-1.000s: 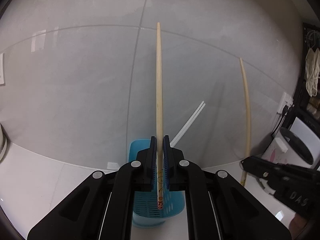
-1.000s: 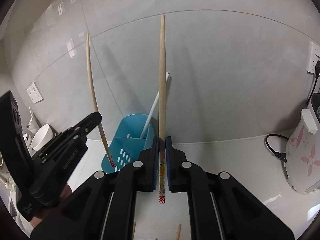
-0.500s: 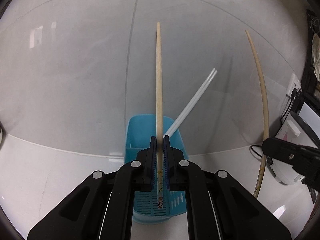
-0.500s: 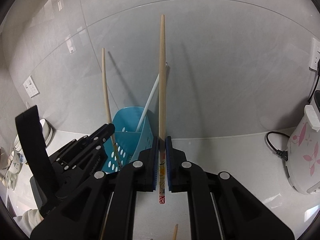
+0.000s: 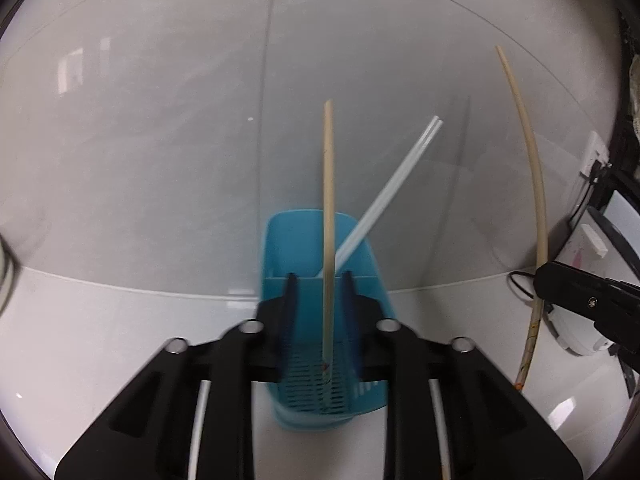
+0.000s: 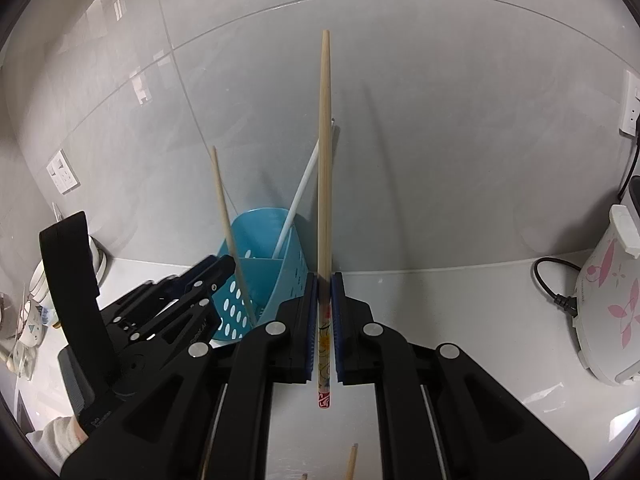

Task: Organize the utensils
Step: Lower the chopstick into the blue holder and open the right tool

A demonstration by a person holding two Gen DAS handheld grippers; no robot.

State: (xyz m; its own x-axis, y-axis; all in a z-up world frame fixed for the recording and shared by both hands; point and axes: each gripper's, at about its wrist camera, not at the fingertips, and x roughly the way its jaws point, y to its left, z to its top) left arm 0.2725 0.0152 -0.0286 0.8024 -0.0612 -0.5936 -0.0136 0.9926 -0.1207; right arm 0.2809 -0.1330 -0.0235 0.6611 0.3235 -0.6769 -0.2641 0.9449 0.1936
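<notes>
Black plastic fills the near edge of both my views: the left tongs (image 5: 318,308) stand with their jaws spread apart, and a wooden chopstick (image 5: 328,232) stands between the blue pads without touching either. Its lower end sits down inside the front compartment of the blue utensil basket (image 5: 362,400), against the slotted wall, and the stick rises nearly upright out of the rim. I cannot tell whether its tip rests on the basket floor.

My right tongs (image 6: 325,304) are clamped shut on a pair of wooden chopsticks (image 6: 325,160), which point straight up; the painted, patterned handle end hangs below the pads over the white bench (image 6: 460,304). In the left view these same chopsticks (image 5: 536,216) show as a long curved line off to the right of the basket, well apart from it.

Just beyond the pads, the basket (image 6: 280,280) stands on the bench near its back edge, close to the wall. From the right view the loose chopstick (image 6: 230,232) leans in the near compartment, and the left tongs (image 6: 208,276) sit just beside the basket's perforated side. A pair of white chopsticks (image 5: 384,196) leans out of the rear compartment toward the grey tiled wall (image 6: 440,140).

Further off, at the right end of the bench, a white rice cooker (image 6: 604,300) with pink flowers stands with its black cord (image 6: 556,284) trailing.
</notes>
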